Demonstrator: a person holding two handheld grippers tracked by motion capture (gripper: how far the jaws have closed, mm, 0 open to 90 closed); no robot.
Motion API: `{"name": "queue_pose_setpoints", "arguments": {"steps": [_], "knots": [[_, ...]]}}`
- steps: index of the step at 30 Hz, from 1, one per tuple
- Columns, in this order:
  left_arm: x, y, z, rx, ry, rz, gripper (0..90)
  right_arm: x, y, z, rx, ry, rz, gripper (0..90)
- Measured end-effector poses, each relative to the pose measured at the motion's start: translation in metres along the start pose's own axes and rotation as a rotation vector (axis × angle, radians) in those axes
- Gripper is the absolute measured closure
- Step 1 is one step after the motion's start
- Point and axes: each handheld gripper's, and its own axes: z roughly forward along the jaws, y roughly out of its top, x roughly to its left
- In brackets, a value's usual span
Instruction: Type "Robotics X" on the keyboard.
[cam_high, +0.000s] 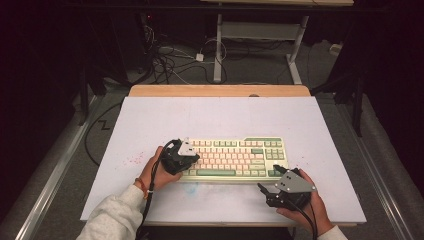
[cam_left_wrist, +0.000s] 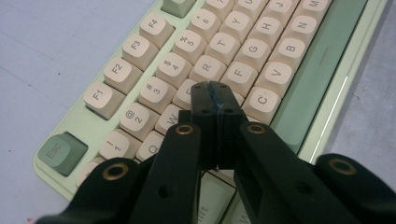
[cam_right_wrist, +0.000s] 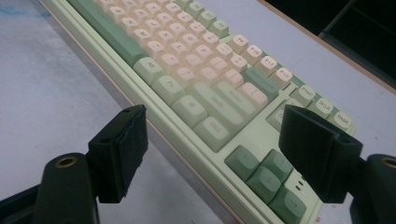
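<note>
A pale green keyboard (cam_high: 235, 159) with cream and green keys lies across the middle of the white table top (cam_high: 215, 117). My left gripper (cam_high: 192, 160) is over its left end. In the left gripper view this gripper (cam_left_wrist: 215, 95) is shut with nothing between its jaws, its tips just above the cream keys (cam_left_wrist: 240, 74) beside the W and C keys. My right gripper (cam_high: 270, 179) hovers off the keyboard's front right corner. In the right gripper view it (cam_right_wrist: 219, 149) stands open wide, with the Ctrl key (cam_right_wrist: 212, 130) and the arrow keys (cam_right_wrist: 264, 172) between its pads.
A wooden strip (cam_high: 220, 90) edges the table's far side. Beyond it are desk legs (cam_high: 218, 50) and loose cables (cam_high: 165, 60) on the floor. Faint red specks (cam_high: 134, 159) mark the mat left of the keyboard. Bare mat lies in front of and behind the keyboard.
</note>
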Motion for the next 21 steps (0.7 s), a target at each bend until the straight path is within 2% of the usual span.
{"name": "queue_pose_setpoints", "arguments": {"steps": [21], "knots": [[-0.0002, -0.0004, 0.0007, -0.001, 0.013, 0.004, 87.2, 0.0, -0.0001, 0.0002, 0.002, 0.003, -0.008, 24.4]]}}
